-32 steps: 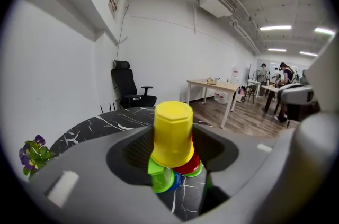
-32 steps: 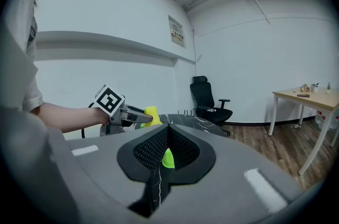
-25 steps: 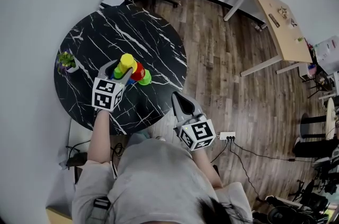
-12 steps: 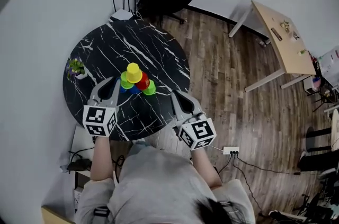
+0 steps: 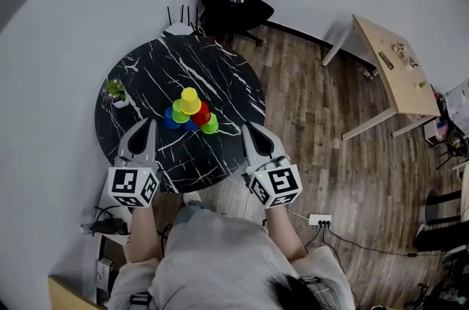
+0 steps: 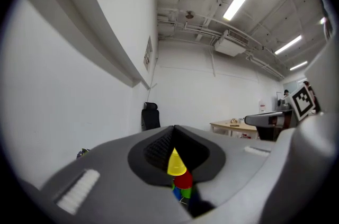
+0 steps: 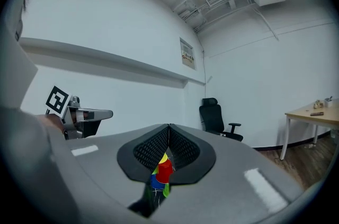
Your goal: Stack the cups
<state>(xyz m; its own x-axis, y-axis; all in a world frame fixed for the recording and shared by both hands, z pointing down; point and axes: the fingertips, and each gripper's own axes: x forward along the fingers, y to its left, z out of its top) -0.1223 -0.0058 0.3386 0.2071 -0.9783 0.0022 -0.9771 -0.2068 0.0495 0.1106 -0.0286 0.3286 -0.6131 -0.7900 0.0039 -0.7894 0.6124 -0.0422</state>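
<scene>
Wood-floored room, white wall; round black marble table against it. Left gripper and right gripper sit at the near edge, clear of the cups – both jaw pairs pressed together, nothing between. Cups mid-table in a small pyramid, each mouth down, long axis vertical; yellow cup on top. Small white pot at the left edge holds a green plant.

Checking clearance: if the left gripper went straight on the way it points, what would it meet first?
Probably the cup stack, which shows centred ahead of the left gripper in its own view; depth is unclear.
</scene>
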